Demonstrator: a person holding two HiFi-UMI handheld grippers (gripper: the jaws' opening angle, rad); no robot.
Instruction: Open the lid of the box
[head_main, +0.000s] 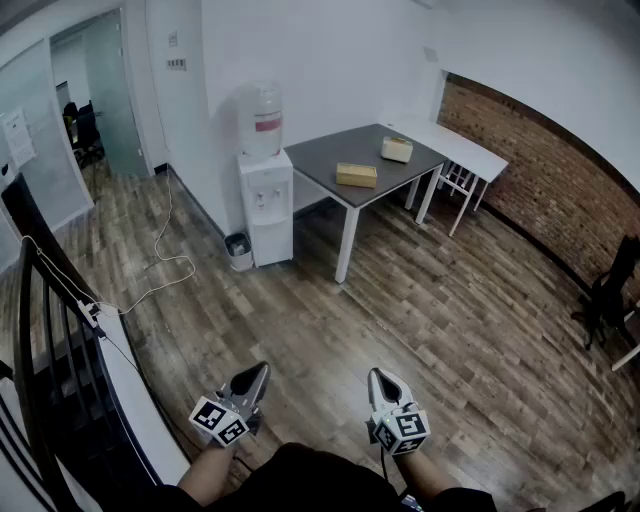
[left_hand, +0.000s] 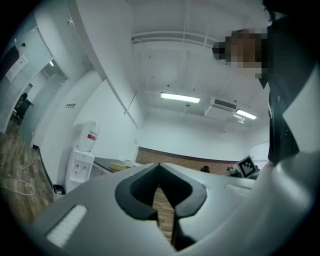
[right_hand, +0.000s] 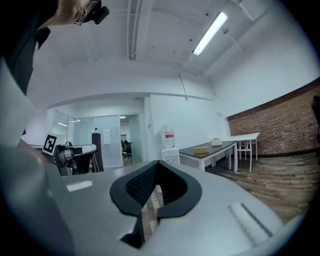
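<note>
— So, where are the boxes found relative to the grippers?
— Far ahead. A flat tan box and a smaller cream box are seen on the dark table, across the wooden floor and well apart from both grippers. Which one is the task's cannot be told.
— And the jaws?
— The left gripper and the right gripper are held low near the body. Both pairs of jaws are pressed together, with nothing gripped.

At 6 o'clock the left tongs and right tongs hover, jaws together; at 1 o'clock the counter bears a tan box and a pale box.
</note>
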